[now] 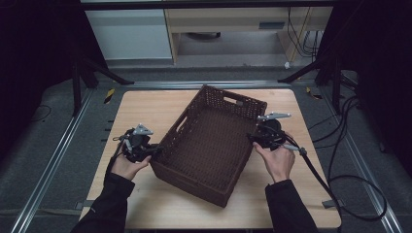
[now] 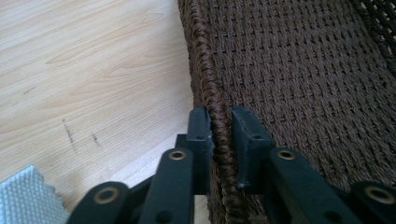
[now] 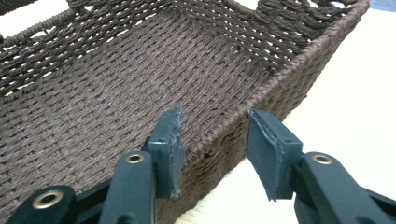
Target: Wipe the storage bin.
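Basket (image 1: 206, 145), brown woven, sits skewed on the middle of the worktop (image 1: 145, 109), one corner toward the person, long axis running diagonally away. It is empty.

Left gripper (image 1: 154, 149) meets the basket's left long wall from outside. In the left gripper view the two black pads straddle the braided rim (image 2: 215, 100), one inside, one outside, closed down on it so the braid fills the gap between them. Judged a pinch grip on the wall edge, placed there because the rim is the stiffest part to hold.

Right gripper (image 1: 253, 138) stands at the opposite long wall. In the right gripper view its jaws are roughly half open, one over the interior, one outside over the worktop, with the rim (image 3: 224, 128) passing between them and clear space on both sides. Not gripping. Judged either about to take hold or letting go; cannot say which.

Materials: tight twisted-cord weave on floor and walls, ribbed in rows; thicker spiral braid along the rim; open cut-out handles in the walls (image 1: 234, 102). Walls look semi-rigid, likely to flex slightly under a pinch. Worktop is pale wood-grain laminate, smooth, with a few dark scuffs (image 2: 70, 135). A grey textured pad corner (image 2: 25, 198) lies near the left gripper.
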The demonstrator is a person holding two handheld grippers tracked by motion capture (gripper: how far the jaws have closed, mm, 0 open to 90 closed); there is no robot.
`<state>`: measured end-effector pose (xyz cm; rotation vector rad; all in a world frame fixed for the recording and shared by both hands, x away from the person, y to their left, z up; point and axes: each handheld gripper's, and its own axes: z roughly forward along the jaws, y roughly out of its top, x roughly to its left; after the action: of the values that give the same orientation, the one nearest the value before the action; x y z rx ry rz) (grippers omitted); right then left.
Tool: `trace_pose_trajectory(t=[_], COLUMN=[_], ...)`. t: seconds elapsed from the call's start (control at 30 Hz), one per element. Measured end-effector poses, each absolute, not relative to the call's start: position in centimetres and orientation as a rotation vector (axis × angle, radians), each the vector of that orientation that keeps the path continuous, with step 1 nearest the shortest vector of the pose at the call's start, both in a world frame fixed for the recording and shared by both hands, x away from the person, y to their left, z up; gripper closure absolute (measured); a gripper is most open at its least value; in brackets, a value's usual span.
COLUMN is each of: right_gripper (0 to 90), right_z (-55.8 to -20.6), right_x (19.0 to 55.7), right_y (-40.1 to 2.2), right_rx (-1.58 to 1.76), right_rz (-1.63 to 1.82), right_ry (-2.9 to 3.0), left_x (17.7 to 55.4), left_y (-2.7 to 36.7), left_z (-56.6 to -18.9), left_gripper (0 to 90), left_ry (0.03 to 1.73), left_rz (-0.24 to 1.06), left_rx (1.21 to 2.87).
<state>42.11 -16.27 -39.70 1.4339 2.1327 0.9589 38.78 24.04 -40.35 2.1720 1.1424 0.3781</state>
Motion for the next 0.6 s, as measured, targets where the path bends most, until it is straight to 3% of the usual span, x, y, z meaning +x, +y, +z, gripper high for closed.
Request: trace_pose_trajectory(t=[0.3, 0.37, 0.43, 0.6], right_gripper=[62.1, 62.3, 62.4, 59.2], right_z=[-39.8, -39.9, -39.9, -39.8], right_x=[42.6, 42.7, 42.9, 42.9], right_y=[-16.3, -16.3, -16.3, -16.4], right_rx=[1.471, 1.468, 1.47, 1.467], right_rz=[0.972, 0.971, 0.973, 0.983], right_ry=[2.128, 2.122, 2.12, 2.116], left_x=[41.2, 41.7, 41.7, 40.9], left_y=[23.6, 23.4, 23.3, 22.9], left_z=[-39.9, -40.2, -40.3, -40.3], left_gripper=[65.1, 67.4, 76.0, 78.1], left_ry=[1.147, 1.149, 1.139, 1.147], left_rz=[0.342, 0.295, 0.259, 0.318], left_rx=[2.172, 2.167, 2.163, 2.188])
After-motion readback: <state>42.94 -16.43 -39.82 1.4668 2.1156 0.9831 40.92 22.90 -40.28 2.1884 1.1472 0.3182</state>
